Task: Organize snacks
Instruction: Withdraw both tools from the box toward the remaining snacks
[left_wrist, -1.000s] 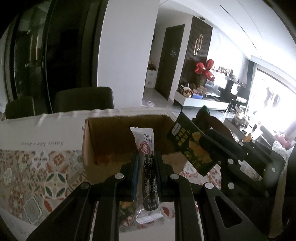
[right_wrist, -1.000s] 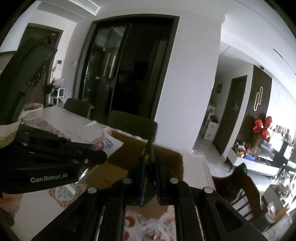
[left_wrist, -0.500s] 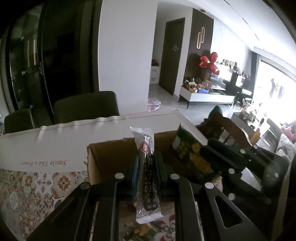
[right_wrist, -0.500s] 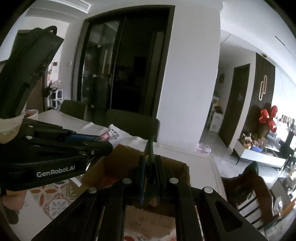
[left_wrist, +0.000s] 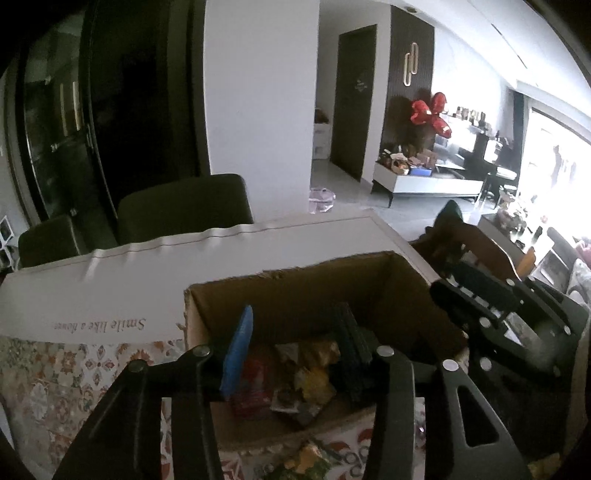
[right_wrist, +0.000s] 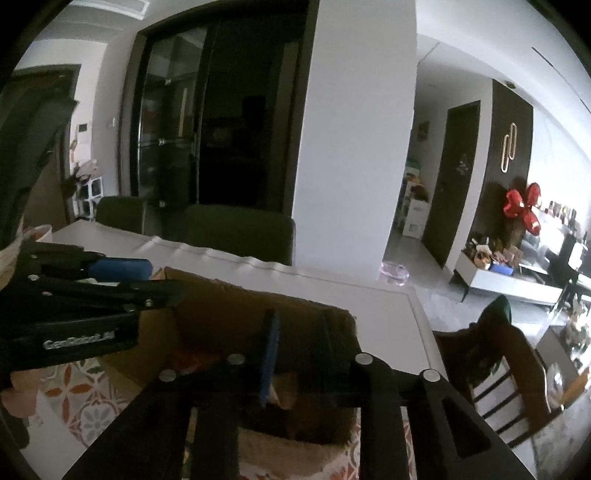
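Fingers on my left gripper (left_wrist: 291, 343) and right gripper (right_wrist: 297, 343) have just been opening, nothing between them now. Both hang over the box (left_wrist: 369, 280) on the worktop (left_wrist: 110, 295) so drops land inside. A second ago left pinched a snack stick, right a green packet; now both are gone, snacks (left_wrist: 306, 373) piled in the box.

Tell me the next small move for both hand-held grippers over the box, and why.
Probably draw both back from the cardboard box. The left hand-held gripper and right hand-held gripper have just been opening, nothing shows between their jaws, and snack packets lie inside the box. Another packet waits on the tablecloth in front.
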